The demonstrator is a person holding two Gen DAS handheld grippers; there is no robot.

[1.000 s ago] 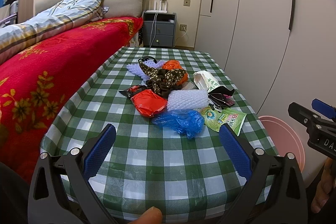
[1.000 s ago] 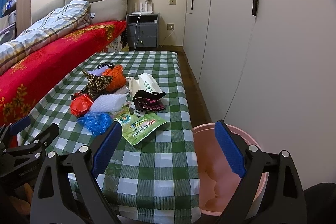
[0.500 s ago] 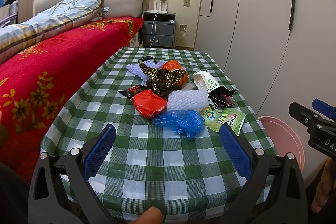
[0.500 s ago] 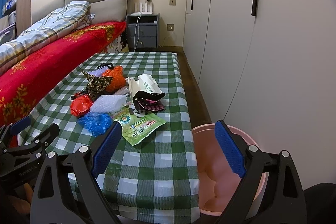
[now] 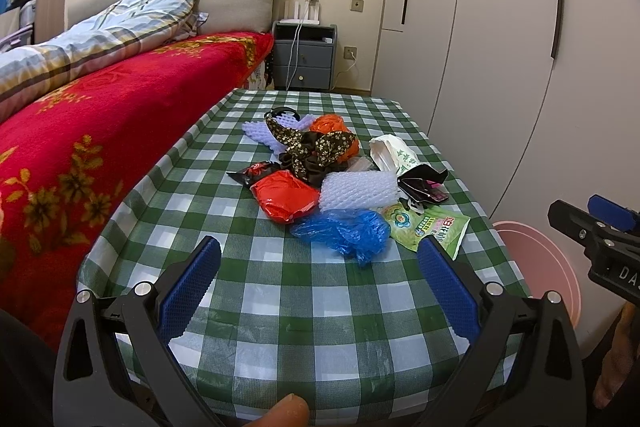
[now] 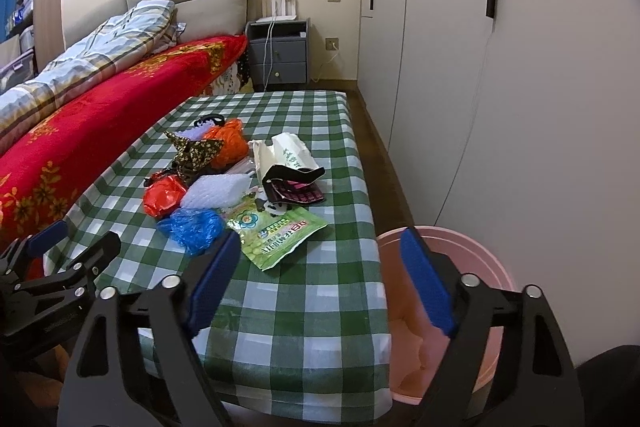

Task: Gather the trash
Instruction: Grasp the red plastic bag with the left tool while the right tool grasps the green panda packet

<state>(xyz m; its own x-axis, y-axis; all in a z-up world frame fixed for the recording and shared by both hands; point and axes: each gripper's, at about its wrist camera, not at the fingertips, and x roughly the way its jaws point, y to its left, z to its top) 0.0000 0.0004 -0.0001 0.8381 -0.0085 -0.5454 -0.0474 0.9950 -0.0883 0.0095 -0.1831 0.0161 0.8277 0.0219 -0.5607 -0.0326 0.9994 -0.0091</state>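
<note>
A heap of trash lies mid-table on the green checked cloth (image 5: 304,291): a blue plastic bag (image 5: 348,231), a red bag (image 5: 285,197), white foam netting (image 5: 360,187), a green wrapper (image 5: 430,225), an orange bag (image 5: 330,127), a white paper bag (image 5: 394,153) and a black wallet-like item (image 5: 424,183). My left gripper (image 5: 318,285) is open and empty over the table's near edge. My right gripper (image 6: 320,287) is open and empty, above the table's right corner and the pink bucket (image 6: 480,267). The green wrapper (image 6: 276,231) lies just ahead of it.
A bed with a red blanket (image 5: 100,131) runs along the table's left side. A grey nightstand (image 5: 304,55) stands at the back. White wardrobe doors (image 6: 500,87) line the right. The pink bucket stands on the floor at the table's right front corner.
</note>
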